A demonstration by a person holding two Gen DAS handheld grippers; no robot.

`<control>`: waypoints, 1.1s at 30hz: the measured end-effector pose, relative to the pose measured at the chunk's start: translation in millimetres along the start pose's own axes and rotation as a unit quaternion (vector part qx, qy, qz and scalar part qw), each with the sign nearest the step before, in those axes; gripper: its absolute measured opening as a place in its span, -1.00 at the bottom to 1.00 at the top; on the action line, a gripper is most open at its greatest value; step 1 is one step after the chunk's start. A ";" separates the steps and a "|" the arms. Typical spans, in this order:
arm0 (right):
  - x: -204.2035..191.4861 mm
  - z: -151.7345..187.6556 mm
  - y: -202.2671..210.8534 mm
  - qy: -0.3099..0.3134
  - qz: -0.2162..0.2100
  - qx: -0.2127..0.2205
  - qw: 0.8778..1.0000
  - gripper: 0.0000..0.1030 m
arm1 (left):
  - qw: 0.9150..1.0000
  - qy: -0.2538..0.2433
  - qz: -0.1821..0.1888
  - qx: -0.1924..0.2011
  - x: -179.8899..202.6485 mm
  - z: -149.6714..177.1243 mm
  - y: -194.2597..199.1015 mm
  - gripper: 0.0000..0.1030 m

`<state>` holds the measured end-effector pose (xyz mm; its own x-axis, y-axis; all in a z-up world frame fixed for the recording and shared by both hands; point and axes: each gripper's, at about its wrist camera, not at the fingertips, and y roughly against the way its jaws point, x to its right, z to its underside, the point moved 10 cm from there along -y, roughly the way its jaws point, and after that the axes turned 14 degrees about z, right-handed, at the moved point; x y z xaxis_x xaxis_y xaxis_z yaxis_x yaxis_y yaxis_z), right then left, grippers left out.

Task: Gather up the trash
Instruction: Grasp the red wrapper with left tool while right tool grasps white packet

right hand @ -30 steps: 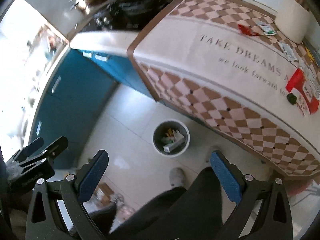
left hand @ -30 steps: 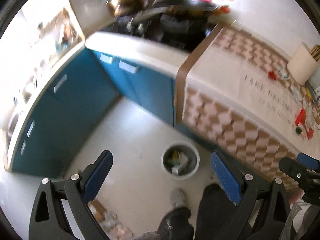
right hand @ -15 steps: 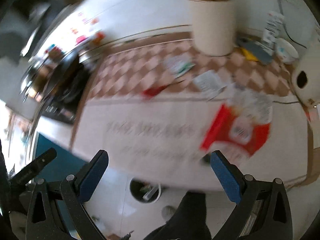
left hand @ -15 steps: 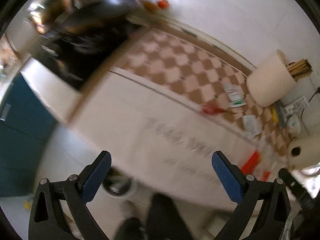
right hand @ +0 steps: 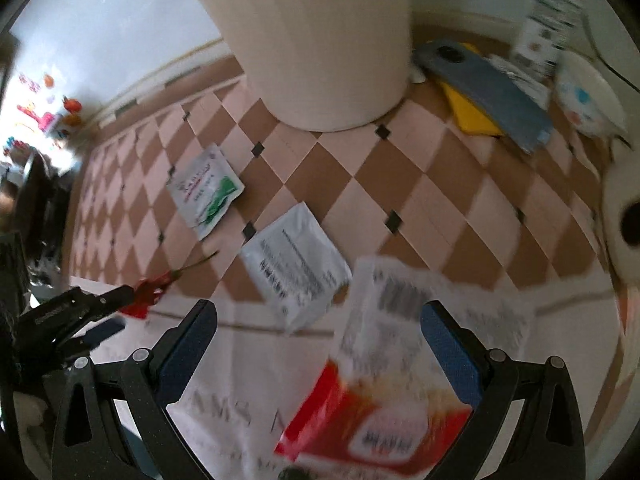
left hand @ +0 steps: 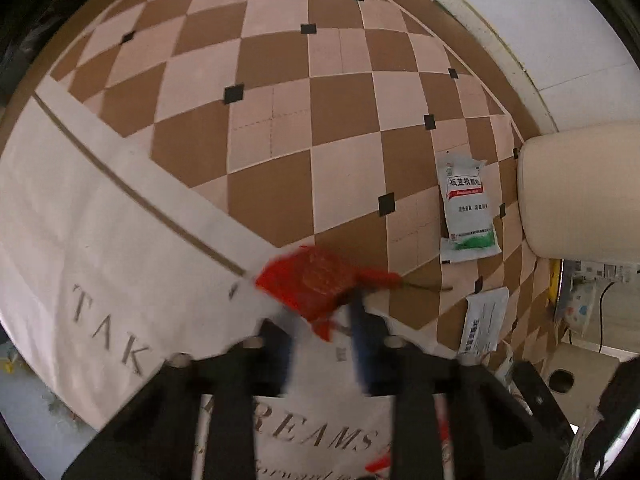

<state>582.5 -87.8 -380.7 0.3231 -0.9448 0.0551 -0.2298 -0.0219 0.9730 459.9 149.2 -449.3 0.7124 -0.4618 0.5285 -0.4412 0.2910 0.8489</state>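
A crumpled red wrapper (left hand: 316, 284) with a thin stem lies on the checked tablecloth (left hand: 280, 120). My left gripper (left hand: 320, 320) points down at it. Its jaws are closing, blurred, with the wrapper's lower tail in the gap between them and the right fingertip at its edge. The right wrist view shows the left gripper (right hand: 116, 312) at the far left, its tip at the red wrapper (right hand: 146, 298). My right gripper (right hand: 316, 320) stands open above a red and white packet (right hand: 380, 380), which lies flat between and below its fingers.
A green and white sachet (right hand: 206, 190) and a white printed sachet (right hand: 296, 268) lie on the cloth. A tall cream container (right hand: 320, 40) stands behind them. A grey-blue phone (right hand: 488, 92), a patterned bowl (right hand: 588, 96) and a paper roll (right hand: 624, 224) crowd the right side.
Both views have swung from the floor and its bin up over the table and dropped close to the cloth. The left jaws have narrowed from wide apart around the red wrapper.
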 end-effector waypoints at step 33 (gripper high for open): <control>-44.8 0.1 47.6 0.028 -0.053 0.063 0.996 -0.87 | 0.956 -0.179 -0.170 0.161 13.5 32.5 134.5 -0.84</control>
<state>557.0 -46.5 -336.8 0.4020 -0.9151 -0.0309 -0.3040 -0.1652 0.9382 392.4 154.9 -327.8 0.6377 -0.7573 0.1408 -0.4041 -0.1733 0.8981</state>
